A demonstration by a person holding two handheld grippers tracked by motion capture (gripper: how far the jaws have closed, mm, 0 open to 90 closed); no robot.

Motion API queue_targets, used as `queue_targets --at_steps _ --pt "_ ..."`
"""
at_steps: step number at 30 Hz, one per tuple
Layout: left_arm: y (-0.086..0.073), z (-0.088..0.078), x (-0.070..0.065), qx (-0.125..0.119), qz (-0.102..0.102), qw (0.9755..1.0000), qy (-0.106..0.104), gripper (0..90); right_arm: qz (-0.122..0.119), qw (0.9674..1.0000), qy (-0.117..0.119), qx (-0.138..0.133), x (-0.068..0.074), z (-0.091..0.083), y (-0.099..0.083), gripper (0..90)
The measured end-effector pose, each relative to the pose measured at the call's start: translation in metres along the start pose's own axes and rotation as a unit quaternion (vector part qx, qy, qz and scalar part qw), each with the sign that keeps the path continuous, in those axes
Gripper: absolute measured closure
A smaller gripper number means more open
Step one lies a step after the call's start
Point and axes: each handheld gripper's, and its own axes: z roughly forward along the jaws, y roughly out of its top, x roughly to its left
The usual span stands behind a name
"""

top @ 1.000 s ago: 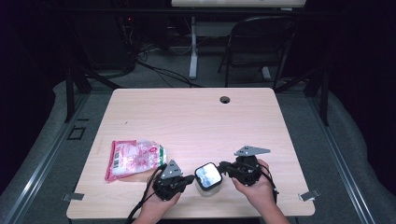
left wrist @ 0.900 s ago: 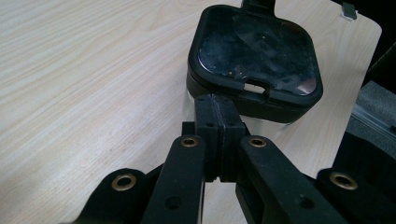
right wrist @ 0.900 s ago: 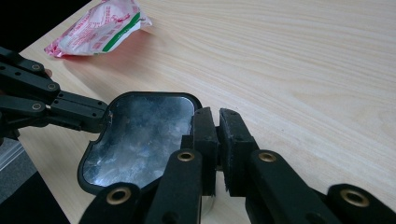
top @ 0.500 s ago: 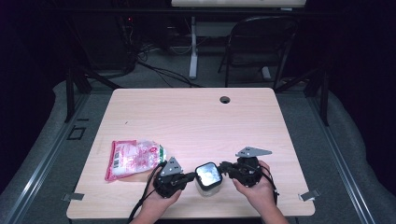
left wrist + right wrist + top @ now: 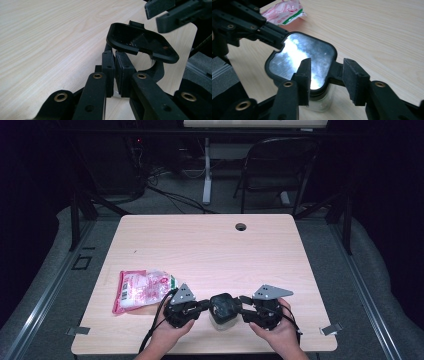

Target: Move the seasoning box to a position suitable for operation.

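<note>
Two claws meet at your jar point(image 5: 222, 317) lower centre: left claw point(image 5: 114, 72) pinches the lid point(image 5: 140, 42) steady, right claw point(image 5: 325, 80) has just opened, releasing it.

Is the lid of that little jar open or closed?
Open: the black lid is tilted up off the jar, showing its hollow underside.

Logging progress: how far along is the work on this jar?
Done: the black-rimmed lid of the small clear glass jar is tilted up. In hand: the left tool pinches at the rim, jaws just easing open; the right tool, jaws just opening, straddles the lid's tab without pressing. Left: the pink plastic packet lies untouched nearby.
</note>
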Motion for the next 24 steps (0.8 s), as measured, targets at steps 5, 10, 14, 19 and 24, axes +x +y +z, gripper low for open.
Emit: queue_targets --at_steps 5,10,14,19,24 --pt "0.003 0.0 -0.001 -0.003 -0.001 1.0 0.0 82.3 -0.02 0.9998 0.006 -0.002 0.007 -0.003 -0.003 52.0" --pt "0.007 0.001 -0.002 -0.007 -0.002 1.0 0.0 80.5 -0.034 0.9992 0.019 0.001 0.014 -0.005 -0.005 50.3" --pt "0.008 0.003 -0.003 -0.007 0.0 1.0 -0.001 79.2 -0.046 0.9986 0.024 0.003 0.019 -0.006 -0.006 49.0" --pt "0.01 0.005 -0.003 -0.004 -0.002 1.0 0.002 78.2 -0.061 0.998 0.017 0.004 0.025 -0.003 -0.006 47.7" --pt "0.011 0.006 -0.003 -0.005 -0.005 1.0 0.004 76.7 -0.07 0.9975 0.007 -0.003 0.028 -0.001 -0.006 48.1"
